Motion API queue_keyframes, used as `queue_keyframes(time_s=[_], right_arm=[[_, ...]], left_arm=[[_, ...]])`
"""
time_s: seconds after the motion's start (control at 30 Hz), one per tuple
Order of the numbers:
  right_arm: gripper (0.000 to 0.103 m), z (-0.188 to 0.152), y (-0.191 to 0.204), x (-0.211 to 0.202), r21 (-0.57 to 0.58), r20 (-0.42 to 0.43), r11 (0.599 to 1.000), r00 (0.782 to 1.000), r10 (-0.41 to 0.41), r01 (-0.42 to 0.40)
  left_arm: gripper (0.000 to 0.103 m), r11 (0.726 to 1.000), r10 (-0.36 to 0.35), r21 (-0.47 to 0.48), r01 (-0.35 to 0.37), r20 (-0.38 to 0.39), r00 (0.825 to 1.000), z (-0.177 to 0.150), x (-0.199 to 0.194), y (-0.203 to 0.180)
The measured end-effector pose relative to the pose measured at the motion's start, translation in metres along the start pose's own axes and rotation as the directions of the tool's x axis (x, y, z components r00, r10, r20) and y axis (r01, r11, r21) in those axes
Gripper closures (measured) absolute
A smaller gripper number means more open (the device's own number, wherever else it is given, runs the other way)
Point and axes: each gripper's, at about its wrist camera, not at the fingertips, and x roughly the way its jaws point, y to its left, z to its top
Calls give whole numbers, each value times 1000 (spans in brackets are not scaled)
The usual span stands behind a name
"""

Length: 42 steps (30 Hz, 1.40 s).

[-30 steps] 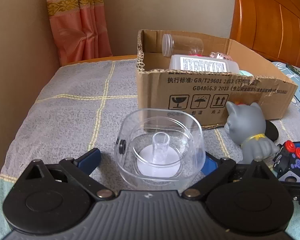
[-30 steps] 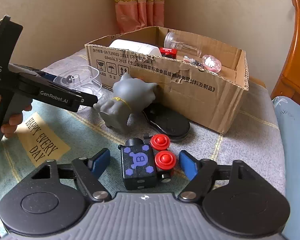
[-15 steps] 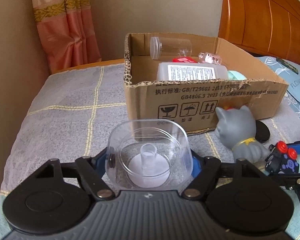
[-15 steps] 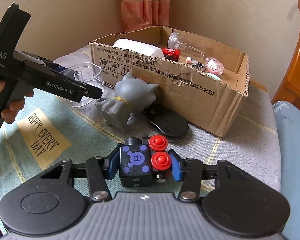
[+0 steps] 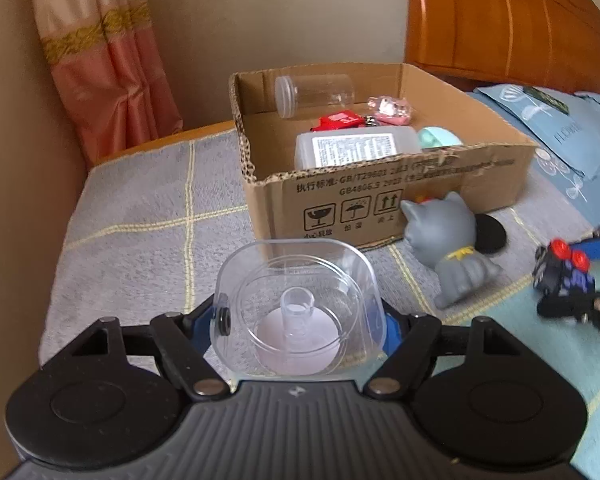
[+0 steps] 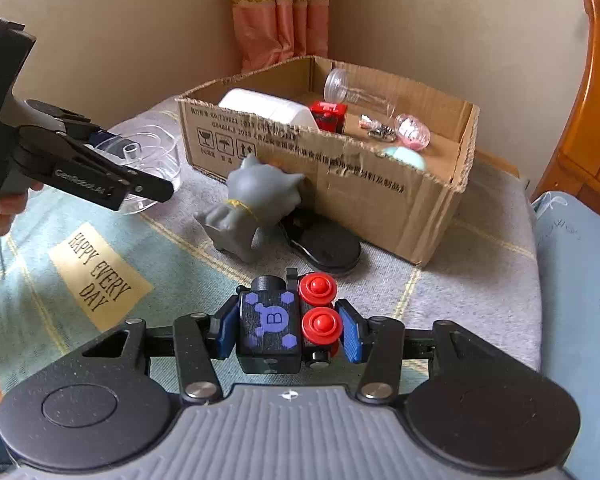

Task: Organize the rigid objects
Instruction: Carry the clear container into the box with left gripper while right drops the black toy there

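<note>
My left gripper (image 5: pixel 300 320) is shut on a clear plastic container (image 5: pixel 300 308) with a short tube inside, held above the bed in front of the cardboard box (image 5: pixel 380 204). My right gripper (image 6: pixel 288 330) is shut on a black fidget cube (image 6: pixel 272 324) with purple marks and red buttons, lifted off the blanket. The left gripper with the clear container (image 6: pixel 148 160) shows at the left of the right wrist view. The box (image 6: pixel 340 184) holds a white bottle (image 5: pixel 356 150), a clear jar (image 5: pixel 312 94), a red item and a pink one.
A grey cat figure (image 5: pixel 448 248) stands against the box front, with a black round item (image 5: pixel 490 236) beside it. A wooden headboard (image 5: pixel 500 20) rises behind the box. A blue pillow (image 6: pixel 580 300) lies at the right, a curtain (image 5: pixel 100 60) at the back left.
Both grippers have closed on their objects and lifted them. The left gripper has risen with the clear container; the right gripper has risen with the fidget cube.
</note>
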Motion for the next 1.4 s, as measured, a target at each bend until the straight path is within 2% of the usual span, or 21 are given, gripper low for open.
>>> queue_keyframes(time_s=[0.33, 0.73, 1.0, 1.2, 1.4], right_arm=[[48, 10, -4, -38, -18, 52, 1000, 999, -1, 2], [48, 47, -23, -64, -35, 147, 998, 988, -42, 48], [48, 84, -51, -47, -2, 173, 998, 983, -61, 62], [48, 109, -73, -20, 41, 158, 997, 984, -77, 71], [48, 123, -89, 14, 70, 123, 994, 988, -92, 84]], left_arm=[[27, 999, -38, 37, 39, -18, 999, 15, -36, 5], [27, 995, -65, 77, 61, 43, 997, 71, -51, -1], [27, 994, -63, 92, 56, 74, 995, 122, -26, -2], [27, 993, -47, 112, 42, 45, 998, 151, 11, -5], [27, 996, -31, 84, 30, 6, 1000, 166, 45, -2]])
